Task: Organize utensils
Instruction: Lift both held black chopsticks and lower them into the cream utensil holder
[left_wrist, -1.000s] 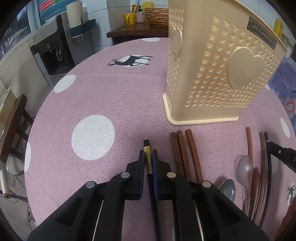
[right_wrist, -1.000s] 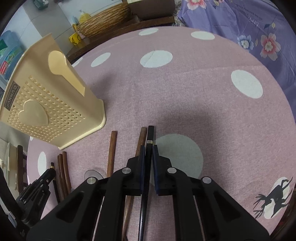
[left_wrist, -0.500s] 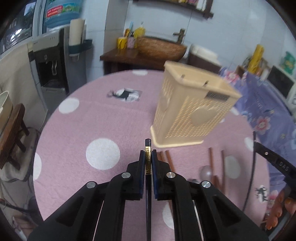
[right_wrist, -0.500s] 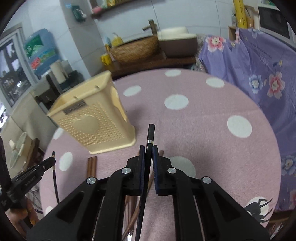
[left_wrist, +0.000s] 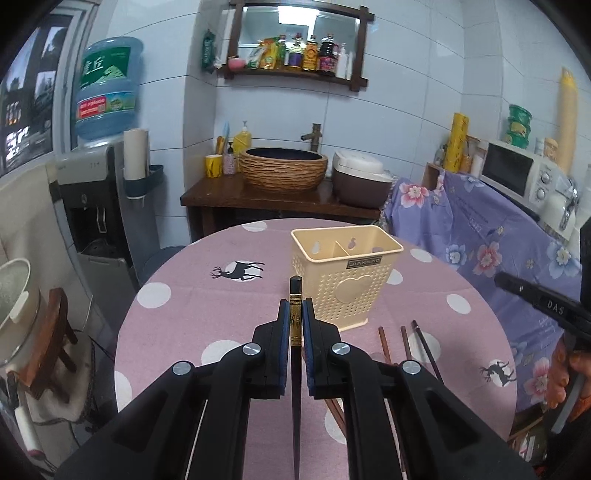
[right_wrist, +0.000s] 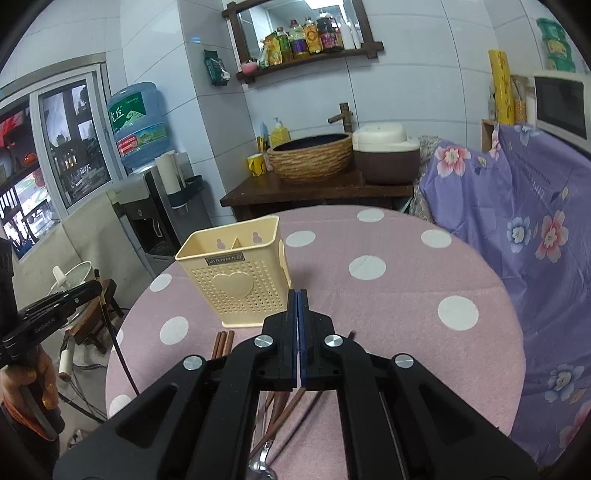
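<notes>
A cream perforated utensil holder (left_wrist: 345, 275) with two compartments stands upright on the pink dotted table (left_wrist: 184, 317); it also shows in the right wrist view (right_wrist: 238, 271). My left gripper (left_wrist: 295, 314) is shut on a black chopstick (left_wrist: 295, 295) with a gold band, held high above the table. My right gripper (right_wrist: 297, 295) is shut with its pads together, and no chopstick shows between them. Brown chopsticks (left_wrist: 384, 339) and spoons (right_wrist: 264, 465) lie on the table in front of the holder.
Three brown chopsticks (right_wrist: 221, 341) lie left of the right gripper. A counter with a wicker basin (left_wrist: 282, 170) and a rice cooker (left_wrist: 360, 181) stands behind the table. A water dispenser (left_wrist: 96, 192) is at the left, a purple floral cover (left_wrist: 480, 236) at the right.
Both grippers have risen well above the table and tilted up to level. The black chopstick seen in the right gripper earlier no longer shows between its pads. The left still holds its chopstick.
</notes>
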